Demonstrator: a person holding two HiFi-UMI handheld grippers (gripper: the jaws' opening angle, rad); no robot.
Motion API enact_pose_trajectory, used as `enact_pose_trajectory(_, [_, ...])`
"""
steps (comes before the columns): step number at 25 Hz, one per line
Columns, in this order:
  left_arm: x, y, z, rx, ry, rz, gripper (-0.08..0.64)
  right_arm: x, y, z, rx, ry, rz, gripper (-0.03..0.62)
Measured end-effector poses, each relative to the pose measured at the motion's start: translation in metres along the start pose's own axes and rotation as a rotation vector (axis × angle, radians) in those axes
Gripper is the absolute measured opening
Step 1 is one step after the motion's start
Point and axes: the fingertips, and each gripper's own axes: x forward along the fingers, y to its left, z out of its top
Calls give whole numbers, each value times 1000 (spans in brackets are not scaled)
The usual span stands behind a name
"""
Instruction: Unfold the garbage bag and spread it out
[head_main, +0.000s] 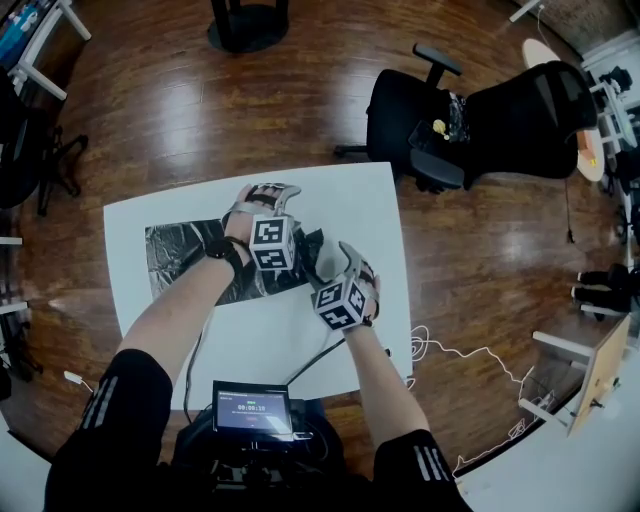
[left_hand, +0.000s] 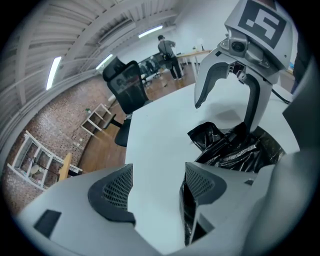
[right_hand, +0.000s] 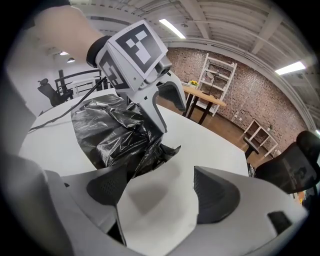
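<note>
A black garbage bag lies crumpled and partly spread on the left half of the white table. My left gripper is over the bag's right end, pointing at my right gripper just beside it. In the left gripper view the left gripper stands open with bare table in its gap, and the bag runs under its right jaw. The right gripper is open there, one finger resting on the bag. In the right gripper view the right gripper is open, with the bag at its left jaw.
A black office chair stands beyond the table's far right corner. A small screen device sits at the near edge by my body. A white cable trails on the wooden floor to the right. A stool base is far ahead.
</note>
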Motion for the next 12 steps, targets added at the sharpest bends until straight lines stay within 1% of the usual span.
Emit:
enact_pose_trajectory(2, [-6,3,5,-15,-21,6,336,0,-1,1,-6,3,2,456])
enact_pose_trajectory(4, [-18,7,13,-48,-62,6,336,-4,-4,6,3,-16,0,448])
enact_pose_trajectory(7, [-37,13,16,-105,-102,9,336,-16,-13,21,57,-72,-14,450])
enact_pose_trajectory(10, [-62,18,12,-194,-148,25,336,-29,-17,39,105,-134,-13,452])
enact_pose_trajectory(12, [-81,18,6,-229,-181,35,336,-36,-17,50,123,-173,-6,453])
